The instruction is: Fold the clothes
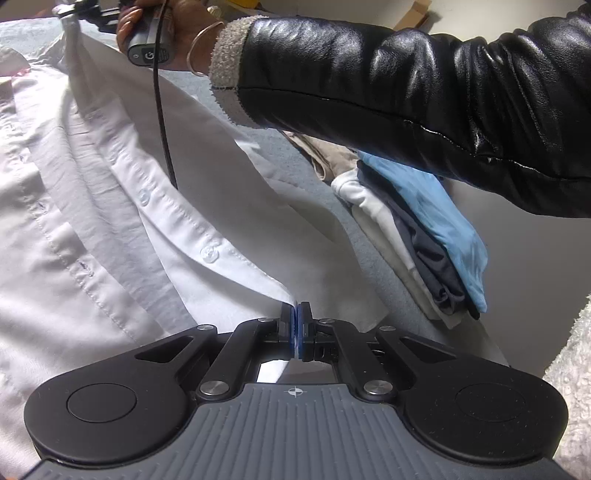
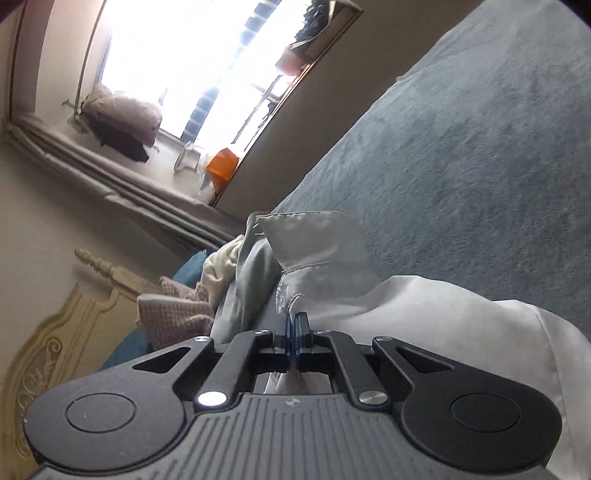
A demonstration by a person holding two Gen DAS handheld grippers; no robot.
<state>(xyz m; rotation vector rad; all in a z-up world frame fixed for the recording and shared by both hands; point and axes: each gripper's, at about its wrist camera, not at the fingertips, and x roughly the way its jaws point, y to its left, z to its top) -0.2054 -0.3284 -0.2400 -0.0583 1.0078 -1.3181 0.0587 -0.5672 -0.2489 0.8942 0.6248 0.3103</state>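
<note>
A white button-up shirt (image 1: 110,192) lies spread on a grey-blue bed cover (image 1: 388,280). My left gripper (image 1: 296,308) is shut on the shirt's buttoned front edge at its lower corner and holds it lifted. In the right wrist view my right gripper (image 2: 293,318) is shut on the shirt (image 2: 424,306) near a cuff or collar piece (image 2: 314,240), above the bed cover (image 2: 461,140). The right gripper also shows in the left wrist view (image 1: 68,13) at the top left, pinching the same edge far up, held by a hand in a black leather sleeve (image 1: 406,85).
A stack of folded clothes (image 1: 424,243), white, grey and blue, lies on the bed to the right of the shirt. A black cable (image 1: 162,122) hangs over the shirt. Pillows and a knitted throw (image 2: 173,314) lie by an ornate headboard (image 2: 55,350). A window (image 2: 177,62) lies beyond.
</note>
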